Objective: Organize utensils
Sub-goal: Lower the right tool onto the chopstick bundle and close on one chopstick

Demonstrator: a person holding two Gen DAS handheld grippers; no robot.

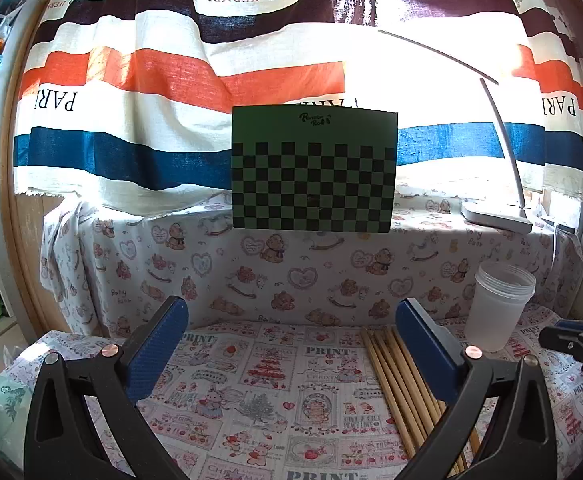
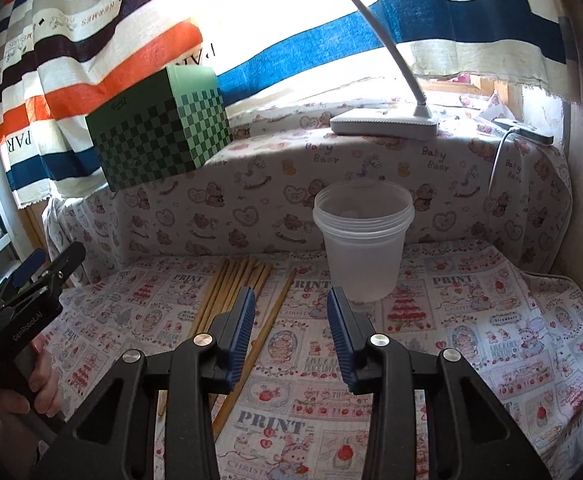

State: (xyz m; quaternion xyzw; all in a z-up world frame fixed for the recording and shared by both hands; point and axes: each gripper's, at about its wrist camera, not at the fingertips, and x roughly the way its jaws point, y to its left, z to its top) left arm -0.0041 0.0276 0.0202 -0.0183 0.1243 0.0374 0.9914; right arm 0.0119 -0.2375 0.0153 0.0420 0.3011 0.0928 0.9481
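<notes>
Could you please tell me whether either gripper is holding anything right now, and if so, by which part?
Nothing is held. The left gripper and right gripper are both open and empty; the chopsticks lie on the cloth beside the plastic cup.

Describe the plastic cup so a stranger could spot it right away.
Start at the white lamp on the cloth-covered ledge. Directly below it, on the patterned tablecloth, stands the cup, right of the chopsticks. It is the only upright, translucent container there.

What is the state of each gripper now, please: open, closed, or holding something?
Left gripper: open wide, holding nothing.
Right gripper: open, holding nothing; the chopsticks lie untouched on the table.
</notes>
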